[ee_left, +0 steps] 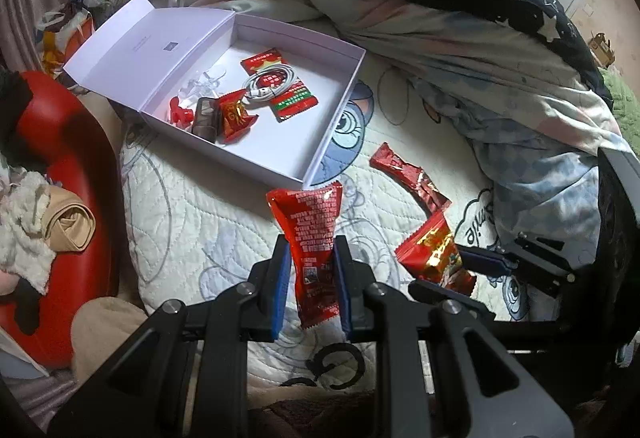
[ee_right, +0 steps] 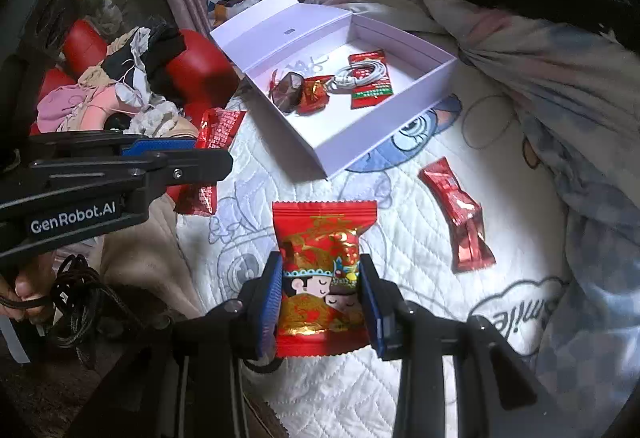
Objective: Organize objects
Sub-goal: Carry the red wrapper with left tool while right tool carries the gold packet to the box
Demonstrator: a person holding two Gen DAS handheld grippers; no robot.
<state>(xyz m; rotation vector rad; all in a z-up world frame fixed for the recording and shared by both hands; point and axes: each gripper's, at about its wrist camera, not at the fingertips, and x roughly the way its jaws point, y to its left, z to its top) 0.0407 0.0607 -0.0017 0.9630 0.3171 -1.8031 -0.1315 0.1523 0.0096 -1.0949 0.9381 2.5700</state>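
My left gripper (ee_left: 311,252) is shut on a long red snack packet (ee_left: 314,238) and holds it above the quilt, short of the open white box (ee_left: 280,158). My right gripper (ee_right: 320,278) is shut on a red and gold candy packet (ee_right: 322,270), also above the quilt. The box (ee_right: 384,142) holds a white cable (ee_left: 272,82), red packets (ee_left: 296,102), a small red candy (ee_left: 236,116) and a dark case (ee_left: 206,118). One more dark red packet (ee_left: 408,174) lies loose on the quilt; it also shows in the right wrist view (ee_right: 460,214).
A white quilted bed cover (ee_right: 400,318) carries everything. Crumpled bedding (ee_left: 500,58) rises at the right and back. A red chair with piled clothes (ee_right: 120,90) stands left of the bed. A black cord (ee_right: 76,302) hangs at lower left.
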